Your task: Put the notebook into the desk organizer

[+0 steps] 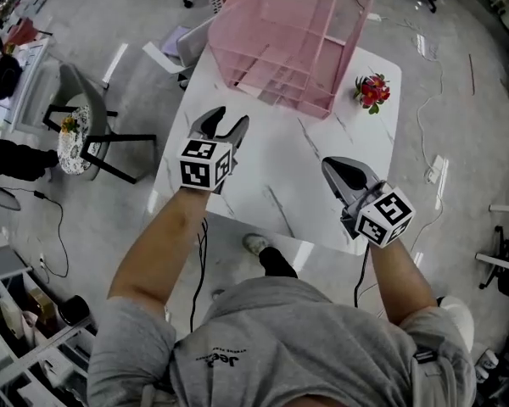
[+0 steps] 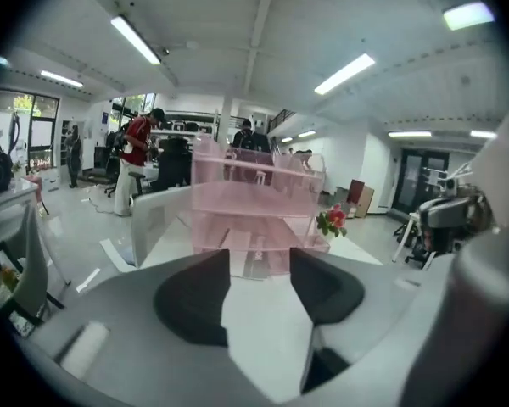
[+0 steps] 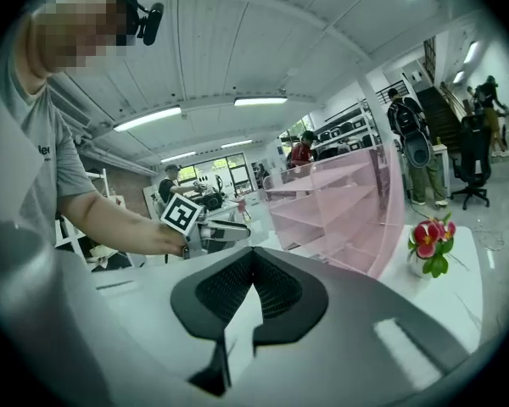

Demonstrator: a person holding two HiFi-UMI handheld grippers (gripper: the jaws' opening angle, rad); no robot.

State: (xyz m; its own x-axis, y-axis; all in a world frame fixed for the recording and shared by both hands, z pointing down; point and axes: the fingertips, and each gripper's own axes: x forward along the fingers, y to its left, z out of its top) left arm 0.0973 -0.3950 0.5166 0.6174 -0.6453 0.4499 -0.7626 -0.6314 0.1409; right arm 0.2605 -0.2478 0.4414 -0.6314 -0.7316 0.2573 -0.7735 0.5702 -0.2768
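Head view looks steeply down; both gripper views face the pink organizer (image 1: 288, 41) across the table (image 1: 280, 172).

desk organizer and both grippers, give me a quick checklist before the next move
1. Desk organizer upright on the table, shelves facing the grippers: ok.
2. Notebook located: cannot tell; none clearly seen.
3. Left gripper open, nothing between its jaws: ok.
4. Right gripper open for a grasp: not ok; it is shut and empty.
5. Flowers standing apart from the organizer: ok.
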